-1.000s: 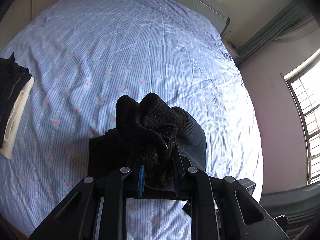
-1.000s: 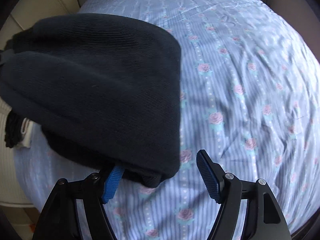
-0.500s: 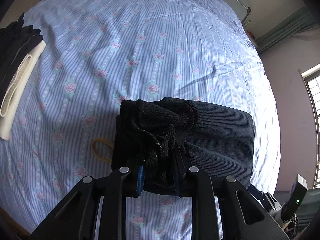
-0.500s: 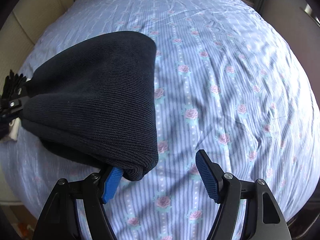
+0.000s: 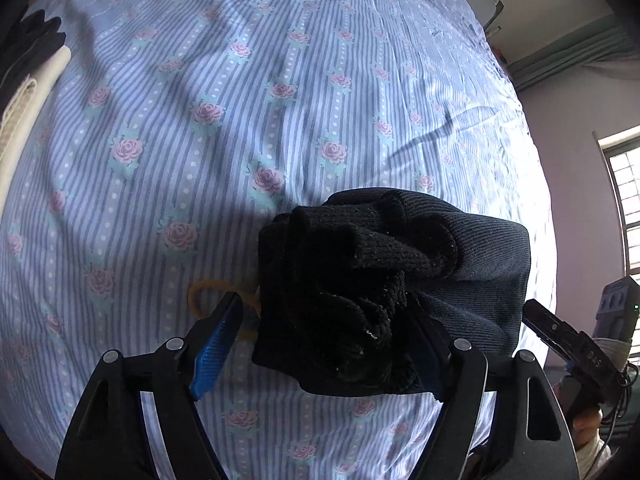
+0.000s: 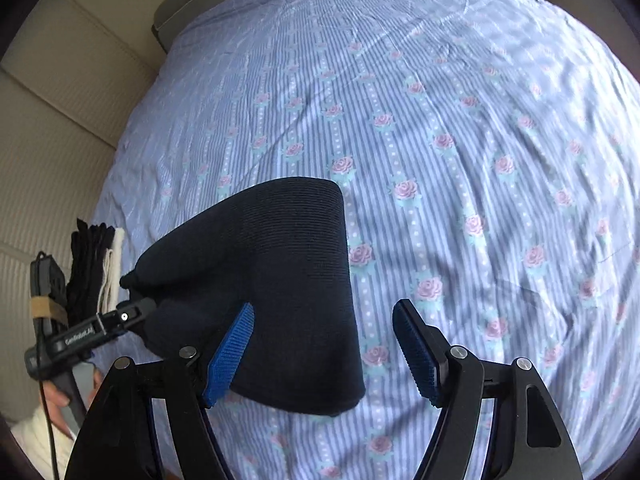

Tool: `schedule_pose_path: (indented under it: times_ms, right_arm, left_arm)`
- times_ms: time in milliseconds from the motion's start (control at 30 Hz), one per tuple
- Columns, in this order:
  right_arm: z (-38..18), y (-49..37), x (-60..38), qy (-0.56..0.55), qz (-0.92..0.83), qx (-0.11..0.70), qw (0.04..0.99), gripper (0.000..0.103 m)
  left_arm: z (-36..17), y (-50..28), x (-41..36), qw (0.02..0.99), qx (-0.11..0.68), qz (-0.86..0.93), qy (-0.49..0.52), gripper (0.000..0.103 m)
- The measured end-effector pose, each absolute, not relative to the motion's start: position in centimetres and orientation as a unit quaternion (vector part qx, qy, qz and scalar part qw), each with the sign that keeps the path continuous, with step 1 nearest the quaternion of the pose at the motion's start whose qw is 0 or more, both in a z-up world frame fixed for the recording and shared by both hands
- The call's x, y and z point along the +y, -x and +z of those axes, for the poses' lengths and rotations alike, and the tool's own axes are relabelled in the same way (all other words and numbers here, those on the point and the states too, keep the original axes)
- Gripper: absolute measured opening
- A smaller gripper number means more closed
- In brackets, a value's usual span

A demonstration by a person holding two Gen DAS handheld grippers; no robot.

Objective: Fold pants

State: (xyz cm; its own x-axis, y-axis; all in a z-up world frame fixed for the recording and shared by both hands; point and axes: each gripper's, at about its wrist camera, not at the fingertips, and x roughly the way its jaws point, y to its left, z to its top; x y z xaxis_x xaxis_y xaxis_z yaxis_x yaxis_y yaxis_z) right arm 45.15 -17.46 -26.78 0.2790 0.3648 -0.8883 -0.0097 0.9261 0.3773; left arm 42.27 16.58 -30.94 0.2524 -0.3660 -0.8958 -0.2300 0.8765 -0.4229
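Observation:
The dark knit pants lie as a folded bundle on the blue flowered bedsheet. My left gripper is open, its fingers spread on either side of the bunched end of the bundle. In the right wrist view the pants lie flat on the bed. My right gripper is open, and the bundle's near right edge lies between its fingers. The left gripper shows there at the bundle's left end.
A stack of folded dark and cream clothes sits at the bed's left edge, also in the right wrist view. A yellow rubber band lies on the sheet beside the bundle. A padded headboard stands at the left, a window at the right.
My left gripper has opened and let go of the pants' bunched end. The bundle has come down onto the bed. The right gripper stays open.

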Motion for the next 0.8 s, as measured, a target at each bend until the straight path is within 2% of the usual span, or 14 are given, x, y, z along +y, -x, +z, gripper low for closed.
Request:
schedule_pose_path:
  times_ms: [167, 533, 600, 700, 733, 800]
  right_arm:
    - [-29.4, -45.8, -15.5, -0.142, 0.137, 0.607, 0.770, 0.072]
    - [-34.1, -46.8, -13.8, -0.144, 0.143, 0.636, 0.745, 0.072]
    - [-34.6, -47.1, -13.7, -0.152, 0.142, 0.638, 0.741, 0.072]
    - [-35.2, -47.6, -13.5, -0.170, 0.135, 0.643, 0.734, 0.072]
    - [-35.2, -47.7, -13.7, -0.174, 0.134, 0.643, 0.733, 0.073]
    - [-35.1, -47.9, -13.4, -0.175, 0.131, 0.645, 0.732, 0.073]
  left_arm:
    - [-32.6, -42.5, 17.4, 0.743, 0.613, -0.063, 0.259, 0.089]
    - [-36.0, -43.4, 17.8, 0.707, 0.613, -0.094, 0.339, 0.089]
    - [-36.7, -43.3, 17.9, 0.695, 0.610, -0.093, 0.370, 0.086]
    - [-36.7, -43.2, 18.0, 0.684, 0.603, -0.092, 0.399, 0.071]
    - [-36.4, -43.1, 18.0, 0.687, 0.602, -0.096, 0.396, 0.064]
    - [-35.7, -42.9, 18.0, 0.690, 0.605, -0.096, 0.385, 0.059]
